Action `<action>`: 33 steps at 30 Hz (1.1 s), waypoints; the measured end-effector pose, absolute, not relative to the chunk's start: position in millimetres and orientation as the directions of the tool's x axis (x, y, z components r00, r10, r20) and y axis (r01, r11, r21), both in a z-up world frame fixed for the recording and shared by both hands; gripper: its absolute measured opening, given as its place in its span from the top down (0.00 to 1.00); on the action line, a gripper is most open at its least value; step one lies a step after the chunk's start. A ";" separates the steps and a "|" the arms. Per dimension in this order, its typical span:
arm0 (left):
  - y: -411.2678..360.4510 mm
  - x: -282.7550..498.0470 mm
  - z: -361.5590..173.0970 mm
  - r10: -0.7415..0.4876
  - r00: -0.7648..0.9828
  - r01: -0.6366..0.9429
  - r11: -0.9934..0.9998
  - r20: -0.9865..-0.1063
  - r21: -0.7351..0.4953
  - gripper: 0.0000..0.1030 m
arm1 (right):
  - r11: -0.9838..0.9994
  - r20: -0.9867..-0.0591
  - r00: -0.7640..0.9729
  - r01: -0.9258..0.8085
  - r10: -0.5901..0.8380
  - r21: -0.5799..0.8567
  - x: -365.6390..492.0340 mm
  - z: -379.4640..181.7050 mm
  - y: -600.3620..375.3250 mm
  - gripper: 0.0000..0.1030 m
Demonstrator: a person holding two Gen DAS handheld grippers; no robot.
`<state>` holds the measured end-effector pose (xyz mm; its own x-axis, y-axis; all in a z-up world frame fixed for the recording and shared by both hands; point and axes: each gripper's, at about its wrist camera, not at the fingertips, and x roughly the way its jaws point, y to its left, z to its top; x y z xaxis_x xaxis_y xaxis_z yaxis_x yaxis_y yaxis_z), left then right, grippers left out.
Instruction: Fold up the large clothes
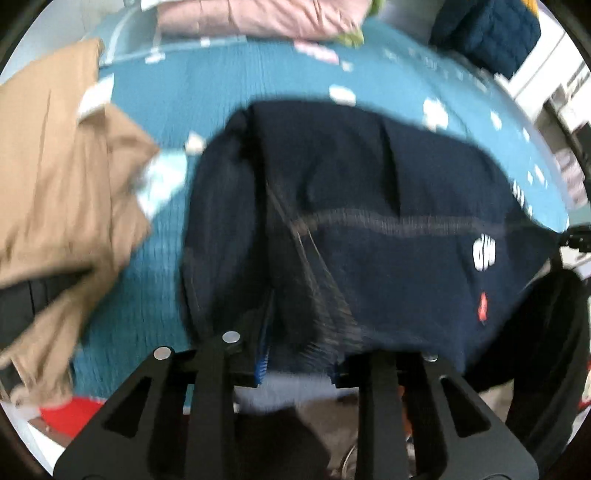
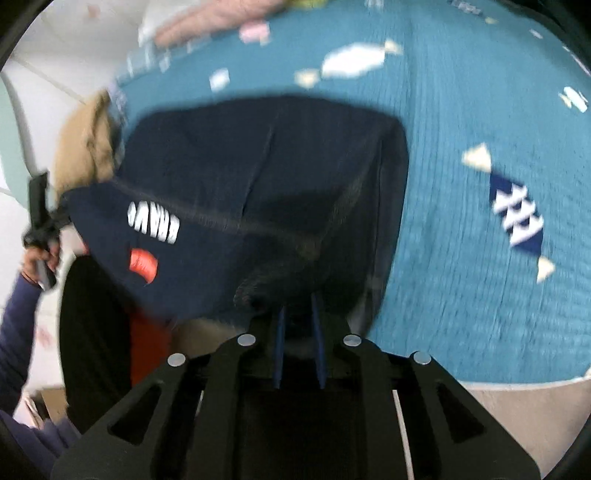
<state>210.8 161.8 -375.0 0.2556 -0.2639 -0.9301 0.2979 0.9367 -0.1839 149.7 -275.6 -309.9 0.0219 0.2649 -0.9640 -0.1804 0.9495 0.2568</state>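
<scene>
Navy top (image 1: 369, 229): big dark shirt w/ white letters, lifted at near edge, rest lying on bed.
Left claw (image 1: 295, 354): clenched on shirt's near edge.
Right claw (image 2: 298, 325): clenched on shirt edge too.
Bed (image 2: 461, 258): blue cover w/ white shapes, under shirt.
Tan clothes (image 1: 62, 177): on bed, left of shirt.
Pink pile (image 1: 258, 16): far end of bed.

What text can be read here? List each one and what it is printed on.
"BRAVO", white print seen upside down, on the navy garment; letters are blurred, so this reading is tentative.
White characters on a dark blue patch of the teal bedspread: too blurred to read.
Red mark beneath the white print: no legible text.
</scene>
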 end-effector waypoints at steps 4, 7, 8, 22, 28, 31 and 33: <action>180.7 190.7 -363.0 -0.213 0.272 0.250 0.957 -0.938 -0.145 0.37 | 0.967 -0.975 0.050 -0.148 0.215 0.206 136.2 -294.2 -286.5 0.84; 201.2 174.7 -337.3 -0.246 0.303 0.208 0.960 -0.921 -0.188 0.37 | 0.969 -0.966 0.120 -0.120 0.231 0.216 130.7 -268.7 -295.1 0.84; 207.4 170.9 -325.7 -0.284 0.334 0.191 0.954 -0.899 -0.230 0.36 | 0.964 -0.958 0.140 -0.121 0.252 0.236 132.0 -262.0 -293.3 0.84; 121.5 222.4 -415.4 -0.266 0.174 0.080 0.963 -0.948 -0.256 0.25 | 0.939 -0.952 -0.001 0.168 0.306 0.301 182.3 -383.3 -257.8 1.00; 137.8 220.2 -399.8 -0.323 0.201 0.077 0.946 -0.925 -0.314 0.25 | 0.931 -0.947 0.000 0.183 0.321 0.316 187.1 -369.2 -253.4 0.93; 167.2 213.2 -375.8 -0.361 0.310 0.040 0.929 -0.879 -0.367 0.20 | 0.900 -0.905 0.121 0.112 0.407 0.420 196.7 -335.0 -227.8 0.93; 183.6 210.3 -371.0 -0.310 0.360 -0.008 0.942 -0.880 -0.335 0.18 | 0.901 -0.895 0.169 0.070 0.413 0.429 208.6 -321.5 -206.0 0.93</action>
